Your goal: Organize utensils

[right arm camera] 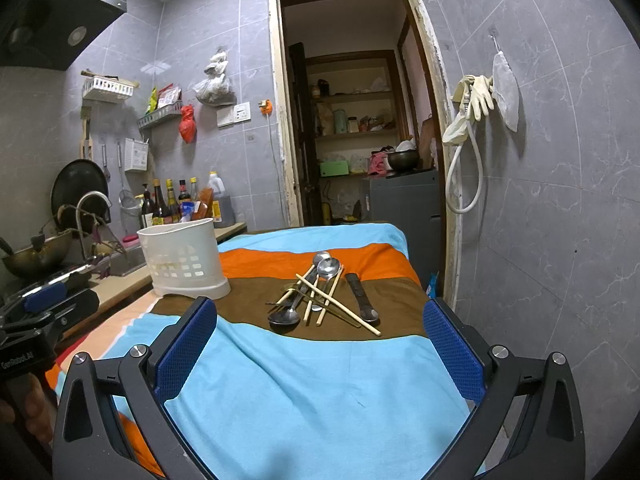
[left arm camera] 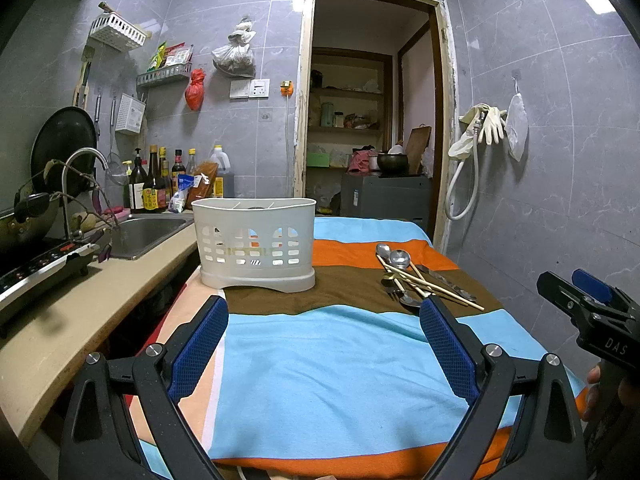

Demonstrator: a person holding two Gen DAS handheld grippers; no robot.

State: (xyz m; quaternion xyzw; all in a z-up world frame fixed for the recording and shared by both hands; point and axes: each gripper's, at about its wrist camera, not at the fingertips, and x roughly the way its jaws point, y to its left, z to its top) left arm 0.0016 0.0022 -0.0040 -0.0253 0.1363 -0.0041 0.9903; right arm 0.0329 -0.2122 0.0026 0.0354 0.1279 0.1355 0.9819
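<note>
The left gripper (left arm camera: 324, 344) and right gripper (right arm camera: 320, 344) both gape wide, holding nothing. Spoons and chopsticks (right arm camera: 326, 298) lie piled at 12 o'clock; the white basket (right arm camera: 184, 258) stands at 10 o'clock on the striped cloth (right arm camera: 312, 392). The sink (left arm camera: 150, 234) sits beside the basket.

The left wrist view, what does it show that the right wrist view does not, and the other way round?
Only the left wrist view shows the sink basin and the right tongs from the side. Only the right wrist view shows the range hood and the left tongs from the side. Both show the white basket, the pile of spoons and chopsticks on the striped cloth, and the doorway.
</note>
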